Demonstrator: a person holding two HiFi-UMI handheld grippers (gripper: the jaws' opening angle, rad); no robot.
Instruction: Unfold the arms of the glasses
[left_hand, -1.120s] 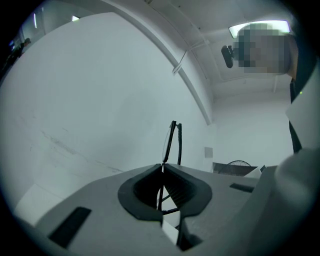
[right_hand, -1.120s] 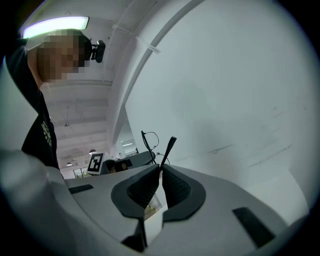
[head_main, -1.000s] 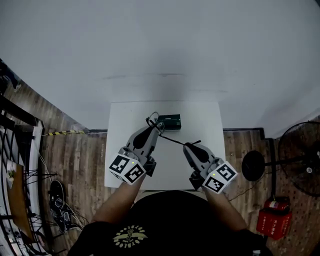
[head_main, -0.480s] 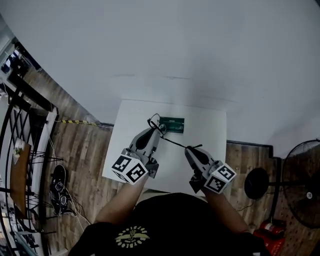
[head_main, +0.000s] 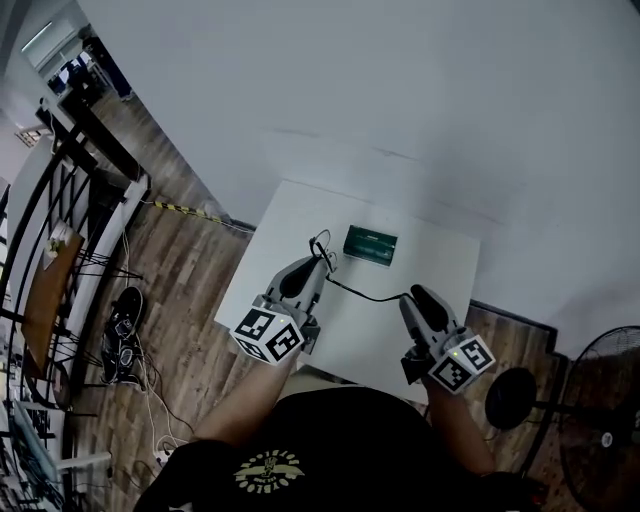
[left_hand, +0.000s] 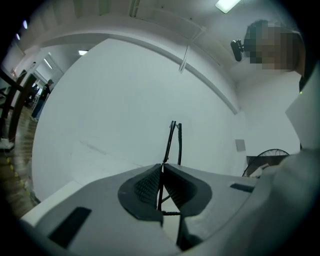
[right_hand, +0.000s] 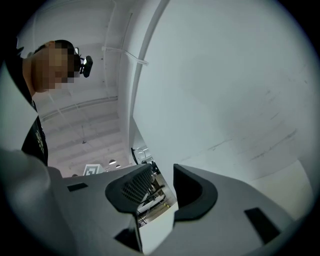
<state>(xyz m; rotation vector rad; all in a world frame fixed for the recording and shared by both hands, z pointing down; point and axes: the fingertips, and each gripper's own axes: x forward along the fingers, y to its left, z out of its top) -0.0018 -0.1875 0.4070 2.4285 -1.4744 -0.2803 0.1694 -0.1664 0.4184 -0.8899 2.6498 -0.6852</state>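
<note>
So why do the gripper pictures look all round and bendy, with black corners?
Left gripper view and right gripper view: a wide-angle lens bends straight wall lines and leaves black corners. Left gripper view: the glasses pinched in the left gripper show as thin dark lines against the bright wall. Head view: milder bending, the floor curves around the white table.

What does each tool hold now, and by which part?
The left tool is shut on the glasses, apparently at the front frame by a lens. The right tool is open and holds nothing.
</note>
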